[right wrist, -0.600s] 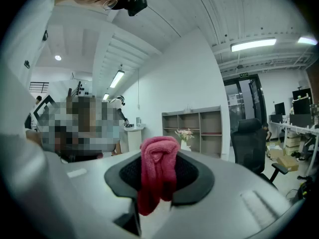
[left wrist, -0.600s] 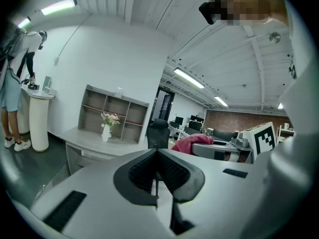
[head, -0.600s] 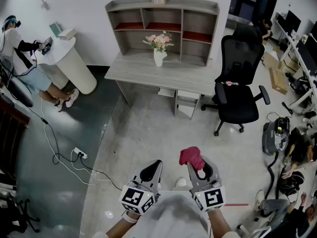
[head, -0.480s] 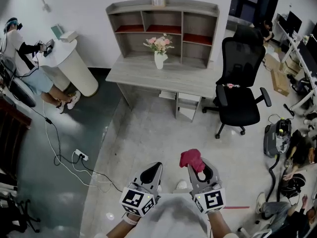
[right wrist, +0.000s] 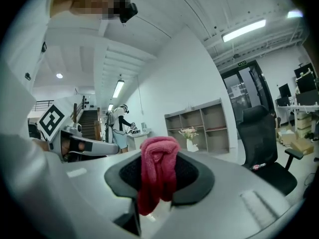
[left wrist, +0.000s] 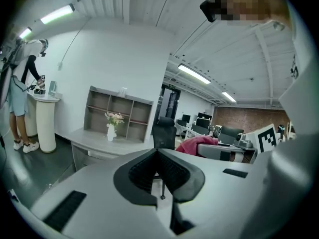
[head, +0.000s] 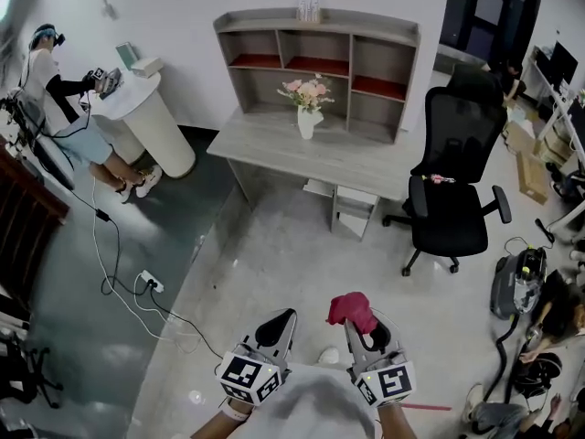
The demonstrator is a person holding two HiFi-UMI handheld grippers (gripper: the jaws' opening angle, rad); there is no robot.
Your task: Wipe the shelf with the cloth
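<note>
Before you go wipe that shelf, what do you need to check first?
1. Cloth gripped: ok, the right claw is shut on it.
2. Left claw free: ok, shut with nothing in it.
3. Shelf within reach: not ok, it stands across the floor, on the desk.
4. Shelf front free: not ok, a vase of flowers stands before the middle.
5. Shelf top free: not ok, small clear things stand there.
6. Floor cable: ok, probably; it lies off to the left.

Tiny indistinct items (head: 309, 7) atop the shelf (head: 315, 58); cloth (right wrist: 158, 163) partly out of sight inside right claw (head: 366, 323).
</note>
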